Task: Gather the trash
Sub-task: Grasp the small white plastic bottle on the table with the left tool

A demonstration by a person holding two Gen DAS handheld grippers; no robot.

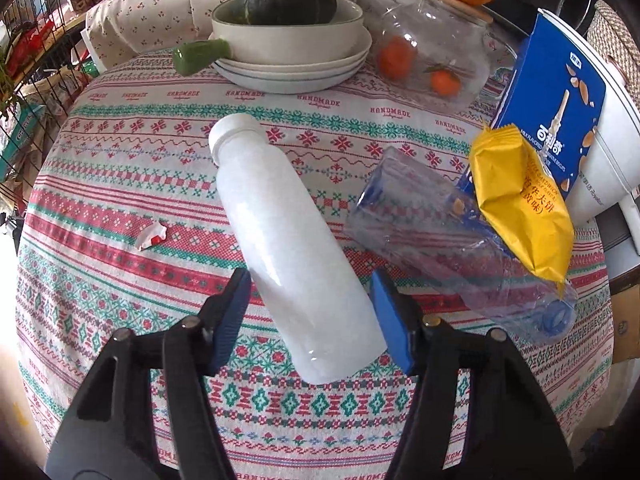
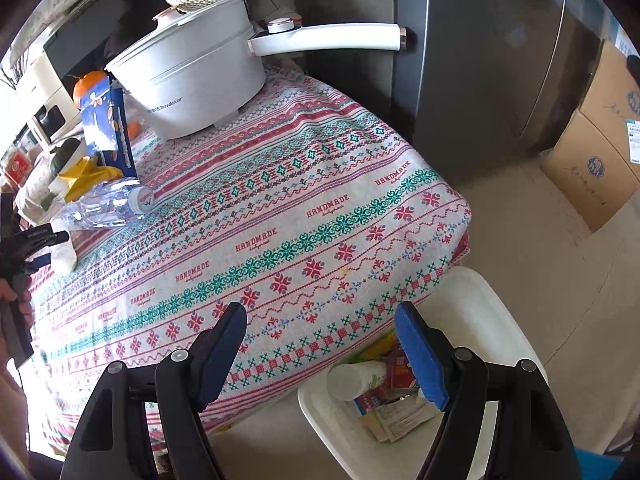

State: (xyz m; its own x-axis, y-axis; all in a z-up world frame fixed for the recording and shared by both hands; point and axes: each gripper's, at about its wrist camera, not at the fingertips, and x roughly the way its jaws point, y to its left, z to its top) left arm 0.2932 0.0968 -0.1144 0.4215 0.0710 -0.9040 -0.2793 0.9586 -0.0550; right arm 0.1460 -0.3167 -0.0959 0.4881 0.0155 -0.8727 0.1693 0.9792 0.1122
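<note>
A white plastic bottle (image 1: 280,236) lies on the patterned tablecloth (image 1: 120,160), its base between the fingers of my left gripper (image 1: 310,316), which is open around it with a gap on the left side. Beside it lie a clear crushed bottle (image 1: 440,248), a yellow wrapper (image 1: 520,200) and a blue snack box (image 1: 556,108). A small torn wrapper scrap (image 1: 151,236) lies to the left. My right gripper (image 2: 320,344) is open and empty over the table's edge, above a white bin (image 2: 472,300) holding trash. The left gripper and white bottle (image 2: 64,248) show at the far left of the right wrist view.
A bowl with a green squash (image 1: 286,0) on stacked plates, a glass jar (image 1: 432,52) with oranges and a white pot (image 2: 188,76) stand at the back. Cardboard boxes (image 2: 592,152) and a dark fridge (image 2: 480,60) stand beyond the table. A wire rack (image 1: 28,60) is on the left.
</note>
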